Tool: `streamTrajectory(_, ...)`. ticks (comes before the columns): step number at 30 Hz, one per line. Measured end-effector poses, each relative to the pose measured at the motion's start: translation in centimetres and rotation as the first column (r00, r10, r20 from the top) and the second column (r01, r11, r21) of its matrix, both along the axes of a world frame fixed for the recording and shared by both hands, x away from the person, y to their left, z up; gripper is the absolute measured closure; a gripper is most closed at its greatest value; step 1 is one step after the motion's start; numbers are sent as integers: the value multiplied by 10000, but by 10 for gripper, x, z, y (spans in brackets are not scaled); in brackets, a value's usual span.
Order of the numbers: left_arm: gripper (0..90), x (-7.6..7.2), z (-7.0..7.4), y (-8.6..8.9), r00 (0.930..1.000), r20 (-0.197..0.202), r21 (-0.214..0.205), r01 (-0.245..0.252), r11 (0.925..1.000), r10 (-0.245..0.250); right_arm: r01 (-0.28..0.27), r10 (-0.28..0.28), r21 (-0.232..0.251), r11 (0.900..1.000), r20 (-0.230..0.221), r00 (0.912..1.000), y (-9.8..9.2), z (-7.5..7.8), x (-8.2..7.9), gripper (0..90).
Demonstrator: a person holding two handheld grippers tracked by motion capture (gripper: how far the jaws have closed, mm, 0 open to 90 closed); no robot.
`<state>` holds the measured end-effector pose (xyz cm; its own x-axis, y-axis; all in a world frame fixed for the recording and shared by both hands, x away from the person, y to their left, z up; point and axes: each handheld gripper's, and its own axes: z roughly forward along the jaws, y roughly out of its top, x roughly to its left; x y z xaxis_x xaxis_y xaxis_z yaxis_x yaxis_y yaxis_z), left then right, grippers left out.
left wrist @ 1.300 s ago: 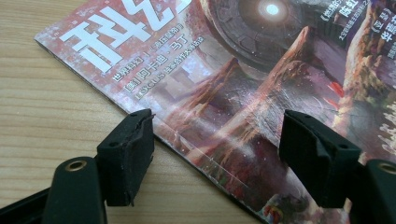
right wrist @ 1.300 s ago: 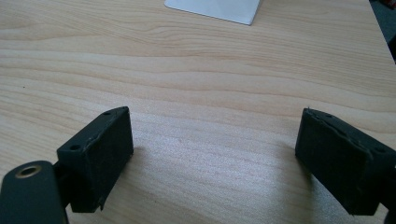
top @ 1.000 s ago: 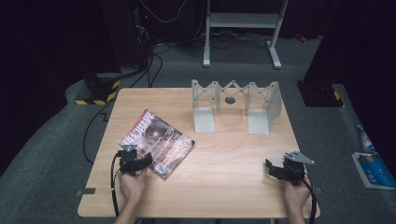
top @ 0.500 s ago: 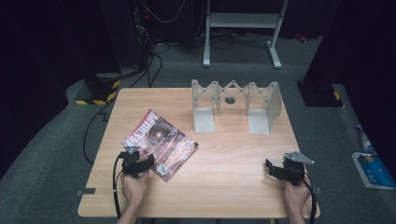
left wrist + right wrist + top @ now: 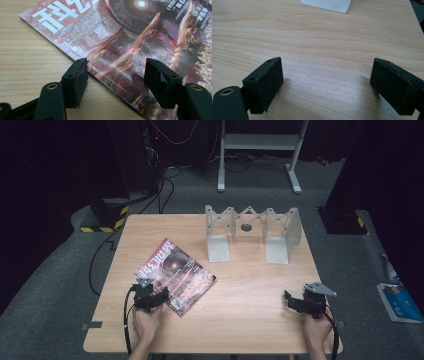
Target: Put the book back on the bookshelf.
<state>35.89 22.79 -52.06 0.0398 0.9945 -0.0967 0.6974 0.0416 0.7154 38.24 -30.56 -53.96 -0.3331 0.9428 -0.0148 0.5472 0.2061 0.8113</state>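
A magazine (image 5: 175, 275) with a red and dark cover lies flat on the wooden table (image 5: 250, 320), left of centre. My left gripper (image 5: 161, 295) sits at its near edge. In the left gripper view the magazine (image 5: 140, 37) runs under the gripper (image 5: 116, 80): one jaw rests on the bare wood beside the edge, the other over the cover. The jaws have just been closing and stand apart, with the magazine's edge between them and the pads not pressing on it. My right gripper (image 5: 292, 301) rests at the table's near right, open (image 5: 325, 82) over bare wood.
A grey metal folding stand (image 5: 252, 232) with two flat feet stands at the back of the table; one foot (image 5: 327, 5) shows far ahead in the right gripper view. Cables and a yellow-black striped block (image 5: 102, 222) lie on the floor to the left.
The magazine has slid slightly to the right on the table, and the left gripper has crept a little with it. The right hand has kept still.
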Motion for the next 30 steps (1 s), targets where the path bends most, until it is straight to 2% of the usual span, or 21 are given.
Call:
streamTrajectory(12,382,-6,0,-7,9998,79,-58,174,9998,-173,17,-17,25,10000,-19,10000,0,0,0,109)
streamTrajectory(16,387,-8,0,-9,9995,11,-53,317,9995,-317,-12,12,-7,10000,12,10000,0,0,0,109)
streamTrajectory(30,395,-17,-1,-18,9971,161,-56,751,9972,-750,20,-20,19,10000,-37,10000,0,0,-1,111)
